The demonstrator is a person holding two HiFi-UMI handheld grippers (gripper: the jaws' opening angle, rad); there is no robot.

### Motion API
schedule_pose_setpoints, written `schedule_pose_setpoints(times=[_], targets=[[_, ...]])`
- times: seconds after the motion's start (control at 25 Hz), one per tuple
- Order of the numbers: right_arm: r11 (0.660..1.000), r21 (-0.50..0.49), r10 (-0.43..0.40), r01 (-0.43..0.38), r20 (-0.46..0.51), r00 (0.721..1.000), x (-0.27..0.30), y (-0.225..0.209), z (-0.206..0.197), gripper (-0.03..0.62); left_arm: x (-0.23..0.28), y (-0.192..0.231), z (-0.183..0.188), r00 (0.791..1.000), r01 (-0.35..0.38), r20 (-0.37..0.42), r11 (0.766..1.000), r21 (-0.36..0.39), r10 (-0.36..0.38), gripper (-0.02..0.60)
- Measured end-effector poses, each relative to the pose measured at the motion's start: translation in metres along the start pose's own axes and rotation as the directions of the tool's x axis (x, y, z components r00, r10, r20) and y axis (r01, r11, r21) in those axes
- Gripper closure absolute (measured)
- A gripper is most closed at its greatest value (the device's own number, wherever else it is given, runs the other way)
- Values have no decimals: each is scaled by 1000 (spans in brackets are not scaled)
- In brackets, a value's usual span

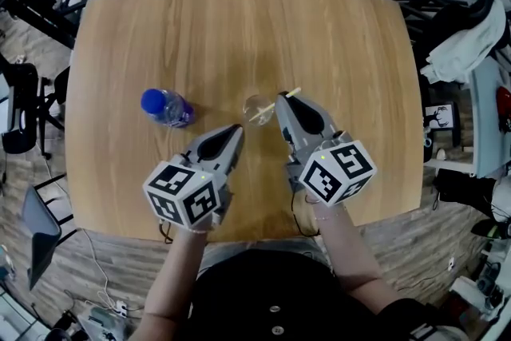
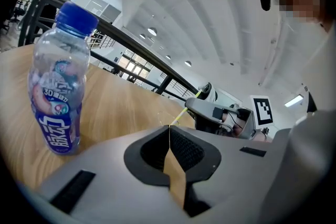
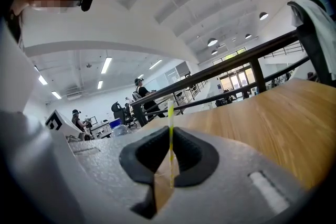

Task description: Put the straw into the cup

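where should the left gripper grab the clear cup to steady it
Likely the wall of the cup below its rim, coming from its left, the side nearest the left gripper. The cup stands upright and open, and the right gripper holds the straw slanted across its right rim, so that side is taken.

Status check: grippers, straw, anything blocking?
Right gripper shut on straw, lower end at cup mouth. Left gripper shut, empty, near cup. Bottle off to the left, not in the way.
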State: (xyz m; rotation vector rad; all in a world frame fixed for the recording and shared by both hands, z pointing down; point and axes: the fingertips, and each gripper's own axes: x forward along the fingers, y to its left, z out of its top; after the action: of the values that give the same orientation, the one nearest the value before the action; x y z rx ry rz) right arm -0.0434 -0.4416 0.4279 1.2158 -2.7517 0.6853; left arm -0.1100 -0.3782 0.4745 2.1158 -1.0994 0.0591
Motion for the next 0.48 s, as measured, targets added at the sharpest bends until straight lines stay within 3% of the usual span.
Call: schedule_pose_setpoints(times=[0.48], targets=[[1000,2,0,0,-40,999,7,-2,-19,571,1,8,0,1000,-10,-3,1000,-10,10,563]])
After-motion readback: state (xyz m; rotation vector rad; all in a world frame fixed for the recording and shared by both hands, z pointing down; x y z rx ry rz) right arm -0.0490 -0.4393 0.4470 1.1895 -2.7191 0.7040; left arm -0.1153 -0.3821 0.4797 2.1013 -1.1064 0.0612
